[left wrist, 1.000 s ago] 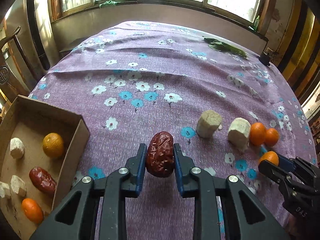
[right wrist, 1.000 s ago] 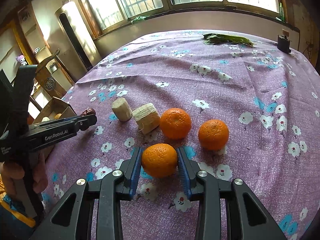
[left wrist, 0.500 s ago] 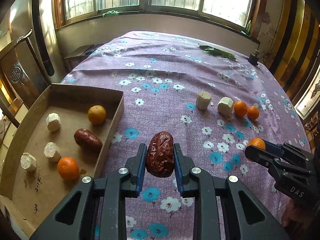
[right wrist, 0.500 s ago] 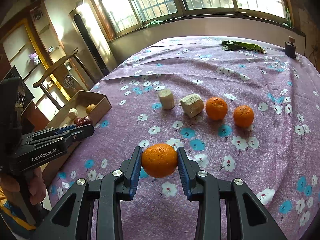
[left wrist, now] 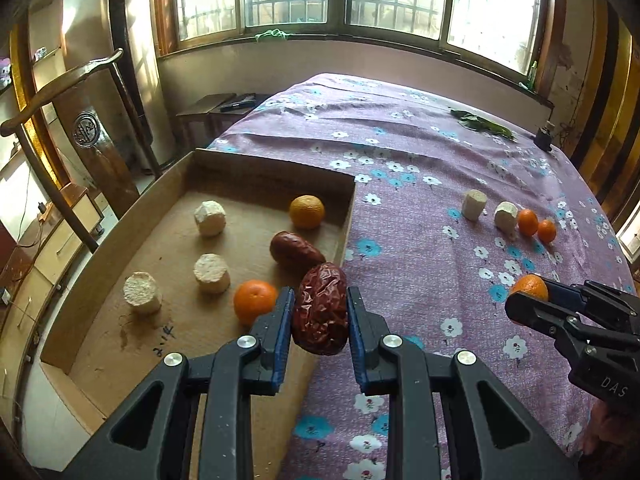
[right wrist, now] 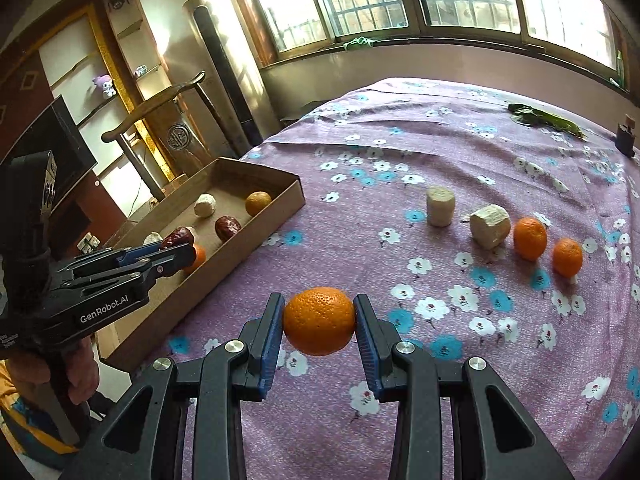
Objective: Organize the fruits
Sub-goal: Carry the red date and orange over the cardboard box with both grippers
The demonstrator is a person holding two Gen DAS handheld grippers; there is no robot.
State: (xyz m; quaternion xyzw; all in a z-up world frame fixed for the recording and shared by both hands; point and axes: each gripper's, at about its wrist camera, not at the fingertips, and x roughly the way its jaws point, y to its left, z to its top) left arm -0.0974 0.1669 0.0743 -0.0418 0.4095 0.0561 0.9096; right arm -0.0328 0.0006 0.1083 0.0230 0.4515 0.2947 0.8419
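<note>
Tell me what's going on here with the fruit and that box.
A person is sorting fruit with two handheld grippers. The left gripper holds a red date at the cardboard box edge; the right gripper holds an orange above the cloth. Two oranges and two pale chunks are on the table.

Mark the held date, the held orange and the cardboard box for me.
date (left wrist: pixel 320 308), left wrist view, wrinkled front face.
orange (right wrist: pixel 319 320), right wrist view, centre of peel.
cardboard box (left wrist: pixel 276 174), left wrist view, far wall.

We now carry the date and orange (both lifted) nearer the cardboard box.
</note>
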